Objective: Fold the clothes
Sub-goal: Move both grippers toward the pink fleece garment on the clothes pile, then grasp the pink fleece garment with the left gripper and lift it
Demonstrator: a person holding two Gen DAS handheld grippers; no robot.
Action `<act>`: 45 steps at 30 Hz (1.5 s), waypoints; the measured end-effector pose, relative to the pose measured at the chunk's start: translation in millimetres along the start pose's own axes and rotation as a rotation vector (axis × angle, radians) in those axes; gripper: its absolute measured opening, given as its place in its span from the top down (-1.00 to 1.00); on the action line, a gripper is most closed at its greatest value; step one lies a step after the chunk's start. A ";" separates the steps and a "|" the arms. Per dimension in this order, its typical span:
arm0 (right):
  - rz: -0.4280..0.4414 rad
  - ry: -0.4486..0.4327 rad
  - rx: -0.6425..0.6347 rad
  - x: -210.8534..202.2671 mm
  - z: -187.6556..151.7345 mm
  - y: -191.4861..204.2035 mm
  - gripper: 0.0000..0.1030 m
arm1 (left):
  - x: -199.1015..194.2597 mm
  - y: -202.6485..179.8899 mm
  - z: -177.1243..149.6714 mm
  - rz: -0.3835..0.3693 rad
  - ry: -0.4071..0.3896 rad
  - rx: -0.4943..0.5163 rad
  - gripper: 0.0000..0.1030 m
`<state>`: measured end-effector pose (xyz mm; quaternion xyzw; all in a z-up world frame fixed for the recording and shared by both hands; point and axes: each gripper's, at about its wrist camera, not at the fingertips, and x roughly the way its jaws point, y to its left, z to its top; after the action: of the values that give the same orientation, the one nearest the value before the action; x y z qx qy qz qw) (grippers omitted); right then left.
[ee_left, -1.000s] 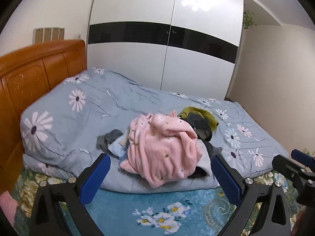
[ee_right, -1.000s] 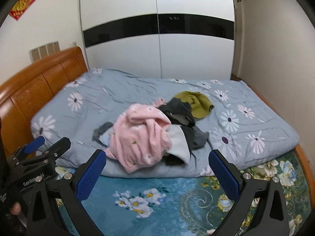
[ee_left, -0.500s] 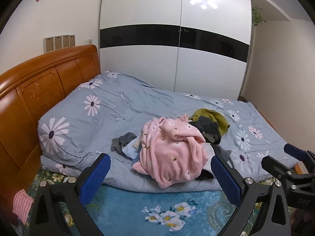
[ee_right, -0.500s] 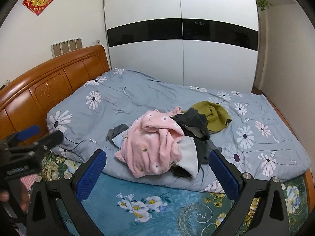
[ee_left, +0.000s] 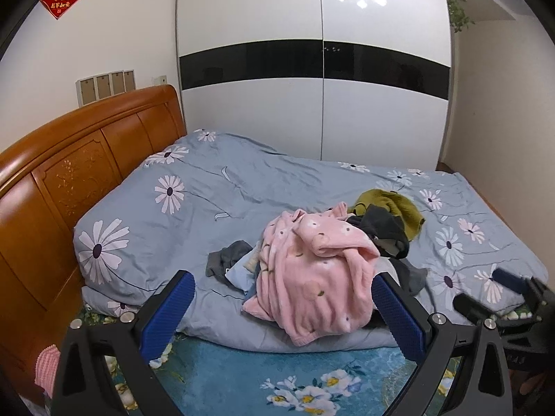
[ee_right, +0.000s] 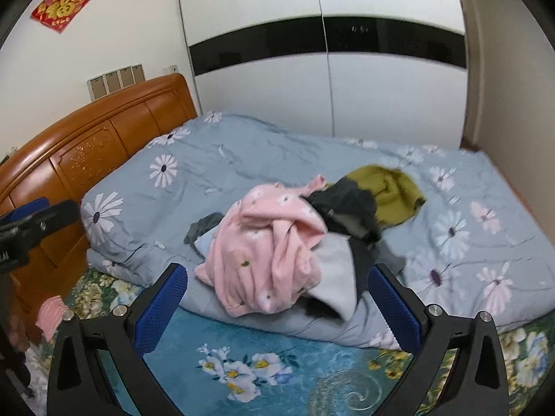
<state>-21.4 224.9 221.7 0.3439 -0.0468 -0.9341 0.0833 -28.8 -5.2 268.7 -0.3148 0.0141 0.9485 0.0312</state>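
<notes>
left wrist view: left gripper (ee_left: 282, 310) spread wide, empty; pink top (ee_left: 314, 270) heaped with dark clothes (ee_left: 381, 230) on the quilt (ee_left: 215, 187), near its front edge. right wrist view: right gripper (ee_right: 277, 300) likewise spread, empty; same pile beyond it.

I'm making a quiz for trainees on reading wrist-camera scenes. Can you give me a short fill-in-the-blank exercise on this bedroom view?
1. The garment on top of the clothes pile is ____ in colour, with a flower print.
2. Both the left gripper and the right gripper have their jaws ____, holding nothing.
3. The olive-green garment lies on the side of the pile nearer the ____.
4. The headboard is made of ____.

Missing words: pink; open; wardrobe; wood
</notes>
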 end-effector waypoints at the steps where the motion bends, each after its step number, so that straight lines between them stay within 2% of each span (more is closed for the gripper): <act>1: 0.002 0.021 0.018 7.1 -2.5 -3.3 -1.00 | 8.1 -0.5 -0.3 -0.001 0.009 -0.001 -1.00; 5: -0.018 0.138 0.077 30.0 -18.5 -19.9 -1.00 | 40.3 -2.7 -1.5 -0.007 0.043 -0.006 -1.00; 10: -0.111 0.211 0.063 47.9 -38.5 -43.5 -1.00 | 105.9 -14.2 -13.8 -0.046 0.140 -0.039 -1.00; 16: -0.163 0.252 0.128 50.3 -72.1 -71.4 -1.00 | 206.2 -58.3 -25.0 -0.101 0.260 -0.002 -1.00; 19: -0.170 0.283 0.206 50.9 -92.7 -81.3 -1.00 | 239.0 -84.3 -32.6 -0.152 0.313 -0.009 -1.00; 25: -0.211 0.328 0.301 47.9 -118.3 -97.8 -1.00 | 280.6 -137.1 -45.5 -0.149 0.361 0.059 -0.99; 26: -0.217 0.330 0.310 46.8 -120.4 -99.5 -1.00 | 285.9 -139.5 -46.7 -0.138 0.376 0.057 -0.94; 28: -0.229 0.334 0.329 44.5 -124.6 -103.1 -1.00 | 296.2 -142.9 -48.9 -0.117 0.408 0.049 -0.70; 29: -0.235 0.337 0.338 43.4 -126.7 -104.8 -1.00 | 301.6 -141.8 -49.7 -0.121 0.429 0.037 -0.49; 30: -0.240 0.339 0.347 42.2 -128.8 -106.6 -1.00 | 305.6 -140.1 -50.2 -0.128 0.450 0.029 -0.15; 31: -0.246 0.341 0.356 41.1 -130.9 -108.4 -1.00 | 309.2 -138.5 -50.7 -0.134 0.471 0.021 0.09; 32: -0.252 0.343 0.366 39.9 -133.0 -110.2 -1.00 | 311.0 -136.3 -50.7 -0.129 0.488 0.019 0.61; 33: -0.258 0.345 0.375 38.8 -135.1 -111.9 -1.00 | 310.6 -132.4 -49.9 -0.120 0.497 0.015 0.82; 36: -0.276 0.352 0.402 35.4 -141.4 -117.2 -1.00 | 289.4 -108.9 -37.6 -0.087 0.450 -0.024 0.84; 39: -0.272 0.327 0.423 25.4 -143.9 -119.6 -1.00 | 248.7 -69.9 -17.6 -0.033 0.364 -0.049 0.85; 45: -0.242 0.292 0.451 2.5 -151.1 -117.1 -1.00 | 164.9 12.5 7.4 0.091 0.247 -0.111 0.86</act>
<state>60.5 334.9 88.4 0.4878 -0.1996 -0.8437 -0.1014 -165.8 -9.1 176.1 -0.4295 -0.0206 0.9023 -0.0315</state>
